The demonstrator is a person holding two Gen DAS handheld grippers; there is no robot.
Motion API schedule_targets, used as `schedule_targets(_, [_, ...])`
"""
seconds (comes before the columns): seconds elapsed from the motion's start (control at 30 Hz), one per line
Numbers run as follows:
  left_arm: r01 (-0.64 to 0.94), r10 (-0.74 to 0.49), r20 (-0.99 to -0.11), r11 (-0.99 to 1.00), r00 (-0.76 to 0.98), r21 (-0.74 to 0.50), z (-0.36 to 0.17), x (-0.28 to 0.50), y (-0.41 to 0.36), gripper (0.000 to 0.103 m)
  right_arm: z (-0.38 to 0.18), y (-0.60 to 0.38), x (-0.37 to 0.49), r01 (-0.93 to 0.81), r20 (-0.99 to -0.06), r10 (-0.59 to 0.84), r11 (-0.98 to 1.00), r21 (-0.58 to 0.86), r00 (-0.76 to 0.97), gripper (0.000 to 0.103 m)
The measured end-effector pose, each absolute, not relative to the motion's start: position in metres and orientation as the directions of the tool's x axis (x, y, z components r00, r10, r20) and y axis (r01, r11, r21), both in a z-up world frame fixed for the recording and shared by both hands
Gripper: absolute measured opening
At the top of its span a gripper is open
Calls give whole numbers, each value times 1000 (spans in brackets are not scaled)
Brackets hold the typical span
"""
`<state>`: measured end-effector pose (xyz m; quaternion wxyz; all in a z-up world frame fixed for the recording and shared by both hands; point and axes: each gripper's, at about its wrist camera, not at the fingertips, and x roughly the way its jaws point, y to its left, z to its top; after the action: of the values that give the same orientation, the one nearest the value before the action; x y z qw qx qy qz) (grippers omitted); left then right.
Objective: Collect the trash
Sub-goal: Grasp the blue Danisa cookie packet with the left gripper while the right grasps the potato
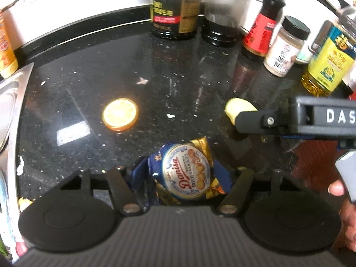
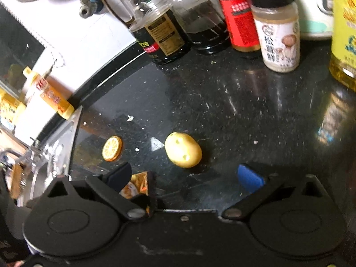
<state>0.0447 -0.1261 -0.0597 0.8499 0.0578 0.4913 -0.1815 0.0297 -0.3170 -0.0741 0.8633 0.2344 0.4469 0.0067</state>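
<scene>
Dark sauce half-fills the glass jug [image 2: 200, 17]; left hand-held gripper [image 1: 181, 178] clamps the cookie packet [image 1: 185, 173], right hand-held gripper [image 2: 189, 178] gapes.

**Speckled black counter, scattered with scraps**

The glossy black counter [image 2: 244, 111] carries an orange slice [image 1: 120, 117], a potato [image 2: 183, 149], a cookie packet [image 1: 187, 173], white crumbs [image 1: 170, 115], and bottles [image 2: 242, 22] and a jar [image 2: 278, 33] along its back edge.

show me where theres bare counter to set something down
The widest bare patch of counter lies between the toy potato and the bottle row at the back. A smaller one sits between the orange slice and that row. It is crowded along the back and around the cookie packet.
</scene>
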Motion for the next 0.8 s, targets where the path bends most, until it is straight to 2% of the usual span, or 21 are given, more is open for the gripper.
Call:
schedule_targets(0.07, [340,-238,-854,937,463,-77,-60,48,-121,67,-74,-315,34,191,-772,193,907,376,605,102])
schedule_targets(0.33, [256,-204,-857,963,473,-87,-57,59,-99,74,-75,-310,56,131,-767,184,935,330,615,75])
schedule_targets(0.5, [255,-212,-862,962,460,-101,-56,56,-94,81,-76,-296,61,53,-762,214,950,309,611,43])
schedule_targets(0.6, [264,-224,-861,958,456,-110,-54,52,-94,84,-77,-287,60,13,-762,215,960,281,611,42])
schedule_targets(0.8, [281,-235,-866,953,442,-115,-56,51,-93,83,-79,-279,52,-35,-755,199,973,228,625,41])
